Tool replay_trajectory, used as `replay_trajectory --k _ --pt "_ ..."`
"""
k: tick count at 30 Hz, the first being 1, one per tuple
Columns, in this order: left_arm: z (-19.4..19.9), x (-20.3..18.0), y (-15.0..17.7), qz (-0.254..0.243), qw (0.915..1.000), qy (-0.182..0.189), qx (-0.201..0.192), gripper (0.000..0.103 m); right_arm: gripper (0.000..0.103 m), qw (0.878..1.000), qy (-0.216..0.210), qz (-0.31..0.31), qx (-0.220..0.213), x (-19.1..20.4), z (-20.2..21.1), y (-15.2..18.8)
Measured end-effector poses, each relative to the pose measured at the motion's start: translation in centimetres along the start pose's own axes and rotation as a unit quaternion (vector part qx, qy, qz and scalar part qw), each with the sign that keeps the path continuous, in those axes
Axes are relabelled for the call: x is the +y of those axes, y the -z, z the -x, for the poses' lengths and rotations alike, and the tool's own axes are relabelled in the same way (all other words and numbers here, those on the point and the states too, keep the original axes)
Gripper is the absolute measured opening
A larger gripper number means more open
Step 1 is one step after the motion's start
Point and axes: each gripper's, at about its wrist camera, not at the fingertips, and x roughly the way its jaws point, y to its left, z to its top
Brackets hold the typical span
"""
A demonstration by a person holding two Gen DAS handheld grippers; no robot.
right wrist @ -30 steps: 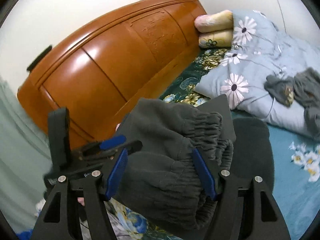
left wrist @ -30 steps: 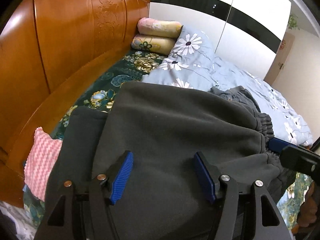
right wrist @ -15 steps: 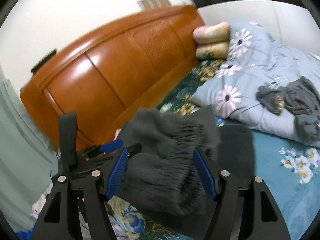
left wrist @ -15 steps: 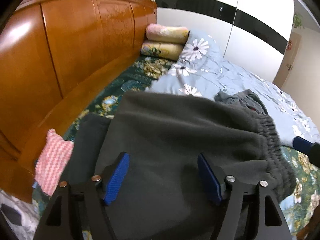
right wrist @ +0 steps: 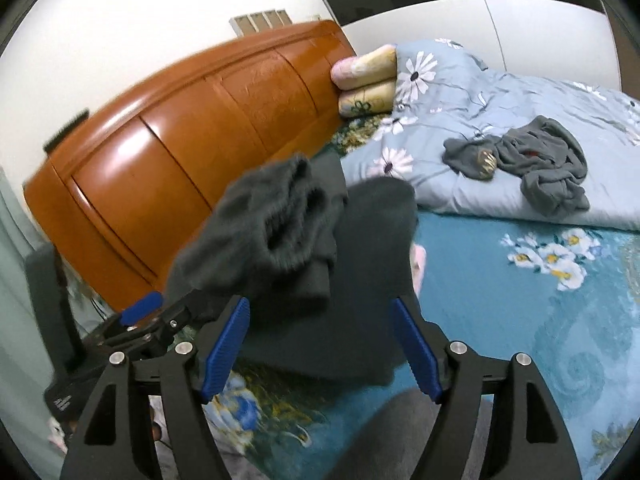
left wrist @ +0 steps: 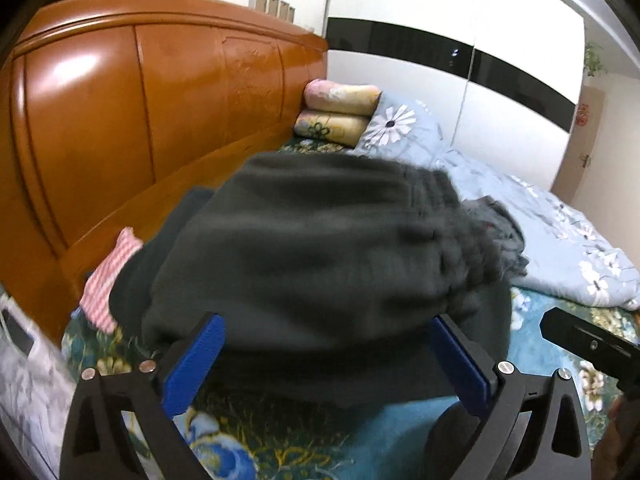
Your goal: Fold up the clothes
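Glossy orange-brown wooden headboard (left wrist: 120, 120): stood along the bed's left side. Teal floral bedsheet (right wrist: 520, 300): spread beneath everything. Pale blue daisy-print quilt (right wrist: 500, 92): heaped at the far side. Folded dark grey fleece trousers (left wrist: 312, 248): laid on the sheet near the headboard, elastic waistband turned to the right, blurred. Crumpled grey garment (right wrist: 532, 160): left on the quilt. Pink-and-white striped cloth (left wrist: 108, 280): tucked beside the trousers. Left gripper (left wrist: 326, 360): jaws opening, spread wide, nothing pressed by the blue pads. Right gripper (right wrist: 322, 344): jaws opening, trousers seen beyond, not clamped.

Bright indoor light; motion blur; fisheye
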Motion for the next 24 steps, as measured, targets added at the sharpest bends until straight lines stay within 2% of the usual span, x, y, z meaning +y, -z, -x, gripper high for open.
replay_trajectory --k 4,8,10,16,19,24 --pt "-0.6 0.9 2.0 -0.015 0.9975 -0.067 0.018 0.103 0.079 1.0 0.003 0.024 0.016 0.9 -1.5 1.8" --pt "-0.5 1.5 3.4 -0.034 0.994 -0.1 0.027 0.103 0.081 0.998 0.011 0.051 0.029 1.9 -3.0 3.6" --pt "-0.6 1.7 3.9 -0.031 0.9933 -0.105 0.038 0.103 0.092 0.998 0.008 0.057 0.033 2.3 -3.6 4.3" --pt "-1.6 2.5 4.6 0.018 0.993 -0.093 0.071 0.103 0.093 0.996 0.02 0.077 0.039 3.0 -4.6 6.2" --pt "-2.3 2.3 4.6 0.023 0.9921 -0.092 0.083 0.103 0.103 0.995 0.033 0.084 0.033 3.1 -4.6 6.6" --pt "-3.0 2.7 5.4 0.042 0.9906 -0.089 0.095 0.103 0.103 0.994 0.047 0.098 0.019 3.6 -4.4 6.8"
